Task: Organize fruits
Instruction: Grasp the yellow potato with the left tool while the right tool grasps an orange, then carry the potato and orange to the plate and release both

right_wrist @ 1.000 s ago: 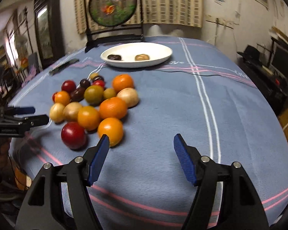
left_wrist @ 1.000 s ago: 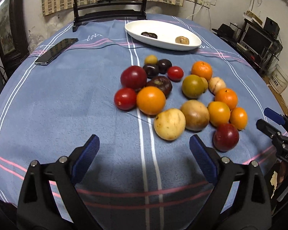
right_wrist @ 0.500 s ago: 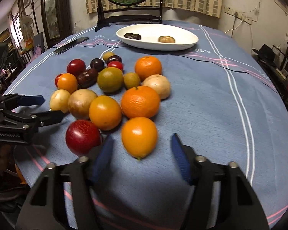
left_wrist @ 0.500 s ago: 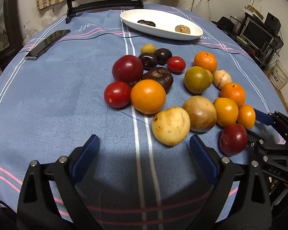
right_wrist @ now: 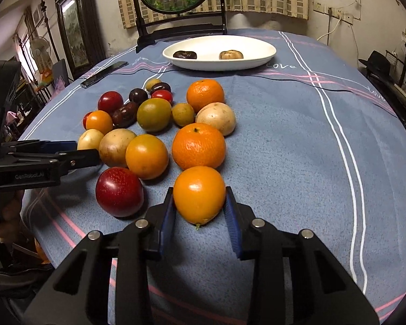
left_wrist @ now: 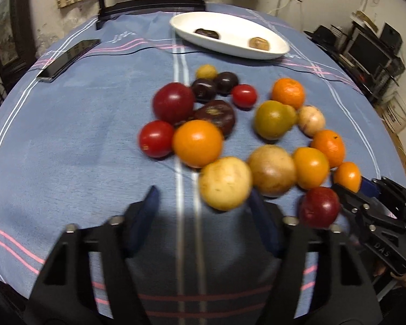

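Both tongs have narrowed since a second ago. Right tongs [right_wrist: 199, 208] are closing around the nearest orange fruit [right_wrist: 199, 191], pads at its sides on the blue-clothed surface [right_wrist: 284, 149]. Left tongs [left_wrist: 203, 211] are closing too, still apart, the pale yellow fruit [left_wrist: 226, 182] just ahead of them.

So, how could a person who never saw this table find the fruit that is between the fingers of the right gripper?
Start at the white oval plate at the far side of the blue tablecloth and come down the line of oranges toward the near edge. The last one, the smooth orange fruit, is it: glossy skin with a small nub underneath, unlike the dimpled mandarin just behind it.
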Demonstrator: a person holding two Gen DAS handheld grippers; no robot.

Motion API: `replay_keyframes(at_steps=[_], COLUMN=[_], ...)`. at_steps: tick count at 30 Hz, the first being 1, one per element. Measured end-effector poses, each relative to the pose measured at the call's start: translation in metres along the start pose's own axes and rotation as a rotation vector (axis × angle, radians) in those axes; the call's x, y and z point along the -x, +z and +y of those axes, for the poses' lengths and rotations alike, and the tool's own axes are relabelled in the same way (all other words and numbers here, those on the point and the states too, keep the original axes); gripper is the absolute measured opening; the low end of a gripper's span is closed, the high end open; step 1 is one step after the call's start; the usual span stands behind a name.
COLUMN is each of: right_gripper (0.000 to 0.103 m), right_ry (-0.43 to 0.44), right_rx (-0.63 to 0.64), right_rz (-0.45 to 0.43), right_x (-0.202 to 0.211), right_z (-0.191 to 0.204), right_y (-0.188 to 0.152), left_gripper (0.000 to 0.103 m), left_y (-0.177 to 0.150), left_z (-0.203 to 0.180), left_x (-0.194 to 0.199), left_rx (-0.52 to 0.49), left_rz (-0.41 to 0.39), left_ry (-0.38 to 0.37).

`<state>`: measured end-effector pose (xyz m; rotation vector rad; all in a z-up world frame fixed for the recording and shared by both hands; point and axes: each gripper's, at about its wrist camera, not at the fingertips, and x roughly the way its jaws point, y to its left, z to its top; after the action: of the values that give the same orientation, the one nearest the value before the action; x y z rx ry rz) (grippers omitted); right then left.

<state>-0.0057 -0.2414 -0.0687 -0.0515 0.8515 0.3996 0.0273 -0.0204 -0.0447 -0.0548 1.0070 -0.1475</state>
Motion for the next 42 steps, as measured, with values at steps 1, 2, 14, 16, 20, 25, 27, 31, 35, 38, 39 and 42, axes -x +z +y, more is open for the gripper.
replay_keyframes(at_steps=[1,2,14,16,20,25,27,31,35,38,39,42], right_gripper=[0.036,0.036,0.036,0.036,0.036,0.036,0.036,0.036,0.036,0.036,0.036,0.036], right_ry=[0.003,0.008,0.023,0.017,0.005,-0.007,-0.012,-0.016,-0.041,-0.028,-0.032,-0.059], right_rx=[-0.001,-0.002,-0.032,-0.033,-0.043,-0.039,-0.028,0.001,0.064,0.074,0.071,0.061], right_rz=[-0.002,-0.004,-0.014,-0.017,-0.038,-0.119,-0.172,-0.257,-0.305,-0.283,-0.272,-0.209], right_x=[0.001,0.002,0.010,0.012,0.019,0.044,0.057,0.069,0.054,0.021,0.011,-0.033], right_z=[0.000,-0.001,-0.008,-0.009,-0.014,-0.023,-0.027,-0.028,-0.024,-0.026,-0.028,-0.036], right_y=[-0.001,-0.002,-0.008,-0.009,-0.004,0.018,0.036,0.075,0.126,0.164,0.173,0.202], left_gripper=[0.051,0.050,0.037,0.037,0.037,0.038,0.038,0.038,0.038,0.038,0.038,0.038], left_y=[-0.001,-0.001,0.000,-0.003,-0.005,0.016,0.035,0.082,0.142,0.181,0.195,0.226], left_z=[-0.002,-0.007,-0.020,-0.019,-0.016,-0.007,-0.003,-0.001,-0.008,-0.013,-0.015,-0.015], left_x=[-0.001,-0.003,-0.009,-0.007,0.009,0.039,0.050,0.060,0.048,0.023,0.010,-0.028], left_rx=[-0.009,-0.025,-0.103,-0.109,-0.119,-0.117,-0.126,-0.136,-0.149,-0.147,-0.144,-0.133], left_rz=[0.002,0.008,-0.048,-0.053,-0.067,-0.136,-0.174,-0.234,-0.264,-0.249,-0.240,-0.192], left_ry=[0.003,0.019,0.068,0.056,0.008,-0.044,-0.046,-0.024,-0.016,-0.011,-0.001,0.023])
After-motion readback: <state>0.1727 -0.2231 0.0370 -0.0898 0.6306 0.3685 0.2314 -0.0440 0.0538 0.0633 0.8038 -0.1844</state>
